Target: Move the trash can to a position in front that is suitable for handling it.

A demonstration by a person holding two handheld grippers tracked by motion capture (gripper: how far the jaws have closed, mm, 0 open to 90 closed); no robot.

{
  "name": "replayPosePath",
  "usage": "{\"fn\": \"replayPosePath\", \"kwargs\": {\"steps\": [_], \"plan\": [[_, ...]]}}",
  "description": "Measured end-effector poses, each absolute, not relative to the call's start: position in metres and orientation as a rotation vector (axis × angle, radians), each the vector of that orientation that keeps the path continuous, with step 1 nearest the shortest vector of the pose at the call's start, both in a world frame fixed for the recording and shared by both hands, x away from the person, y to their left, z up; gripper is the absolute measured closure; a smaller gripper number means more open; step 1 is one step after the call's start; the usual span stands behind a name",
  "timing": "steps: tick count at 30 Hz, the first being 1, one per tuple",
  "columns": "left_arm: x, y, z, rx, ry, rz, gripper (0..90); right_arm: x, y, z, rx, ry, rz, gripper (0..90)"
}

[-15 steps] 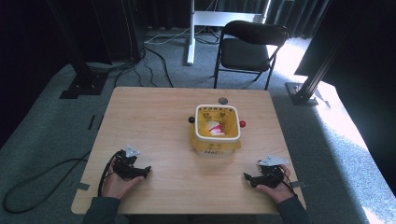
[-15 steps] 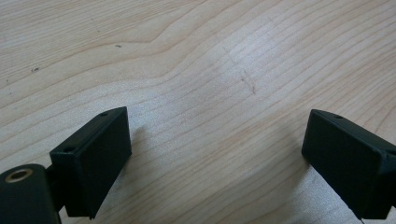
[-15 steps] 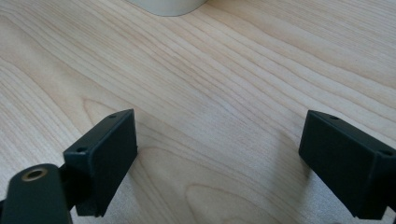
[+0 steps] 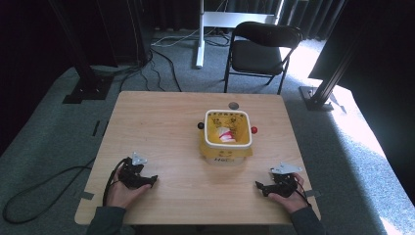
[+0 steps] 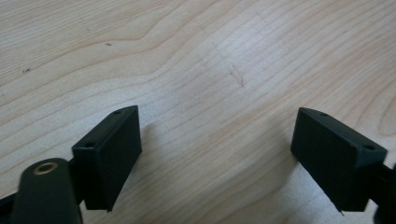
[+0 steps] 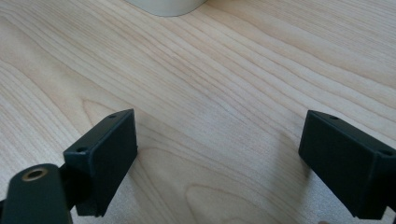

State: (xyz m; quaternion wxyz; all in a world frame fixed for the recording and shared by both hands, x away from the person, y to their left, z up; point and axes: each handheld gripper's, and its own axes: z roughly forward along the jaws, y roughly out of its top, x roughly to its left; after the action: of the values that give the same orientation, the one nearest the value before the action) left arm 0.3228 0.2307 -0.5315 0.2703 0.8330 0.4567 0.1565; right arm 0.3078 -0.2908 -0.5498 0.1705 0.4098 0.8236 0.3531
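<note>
Wooden table (image 4: 161,122), yellow container (image 4: 226,137) upright

Wooden table (image 4: 161,122) with yellow container (image 4: 226,152)

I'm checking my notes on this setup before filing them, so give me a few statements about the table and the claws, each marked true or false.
1. The yellow tub stands on the table between the two claws and farther from the person. True.
2. The left claw grips the tub. False: its jaws stand open over bare wood, apart from the tub.
3. The right claw has open jaws with nothing between them. True.
4. A red ball sits at the tub's right side. True.
5. The chair stands on the table. False: it stands on the floor beyond the table.
</note>
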Motion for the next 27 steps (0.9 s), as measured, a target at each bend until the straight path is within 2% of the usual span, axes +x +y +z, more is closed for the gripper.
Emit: {"fn": "replayPosePath", "kwargs": {"steps": [7, 27], "plan": [[0.3209, 0.2288, -0.5288, 2.268, 1.205, 0.417, 26.5, 0.3078, -0.2908, -0.5498, 1.164, 2.339, 1.003, 10.9], [0.3203, 0.2207, -0.524, 2.291, 1.118, 0.403, 26.8, 0.3079, -0.2909, -0.5499, 1.165, 2.337, 1.003, 10.9]]}}
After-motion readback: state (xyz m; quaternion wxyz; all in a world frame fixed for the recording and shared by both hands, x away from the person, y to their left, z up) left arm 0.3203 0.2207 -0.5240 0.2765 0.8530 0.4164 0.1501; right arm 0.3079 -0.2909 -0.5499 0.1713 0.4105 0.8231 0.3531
